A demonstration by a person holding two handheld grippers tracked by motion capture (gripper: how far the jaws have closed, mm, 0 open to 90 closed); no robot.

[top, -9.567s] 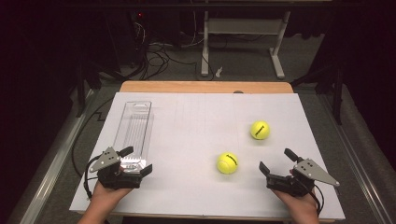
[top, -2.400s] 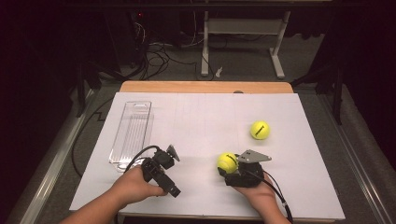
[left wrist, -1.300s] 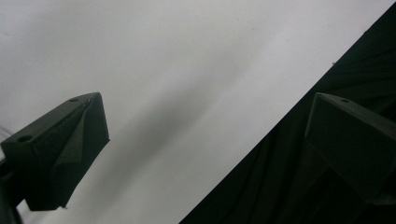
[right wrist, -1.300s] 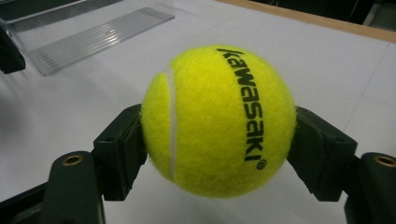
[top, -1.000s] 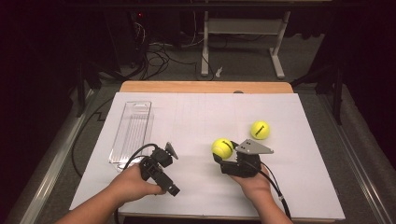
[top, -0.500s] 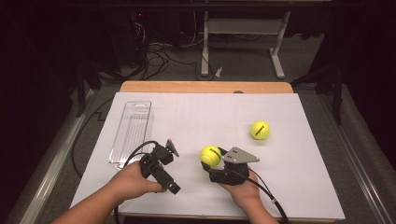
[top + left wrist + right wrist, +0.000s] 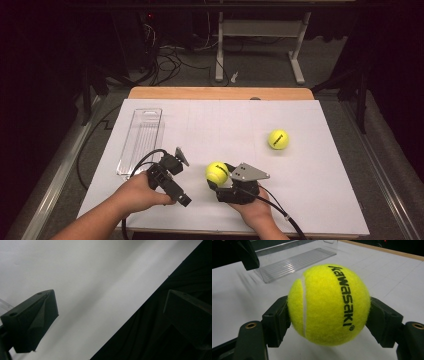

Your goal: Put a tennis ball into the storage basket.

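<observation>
1. Right gripper point(image 7: 216, 176): black, two-jawed, carried in the right hand near the table's front edge; its jaws are clamped on either side of item 2.
2. Yellow felt tennis ball with black lettering point(image 7: 329, 303): held between the right gripper's jaws, clear of the white table sheet point(image 7: 240, 120), front centre.
3. Left gripper point(image 7: 175, 159): black, held in the left hand just left of item 2; jaws are seen standing wide apart with nothing between them.
4. Second yellow tennis ball point(image 7: 278, 139): lying loose on the sheet, well apart to the right.
5. Clear ribbed plastic tray point(image 7: 141, 141): long, lying at the left, just beyond the left gripper.
</observation>
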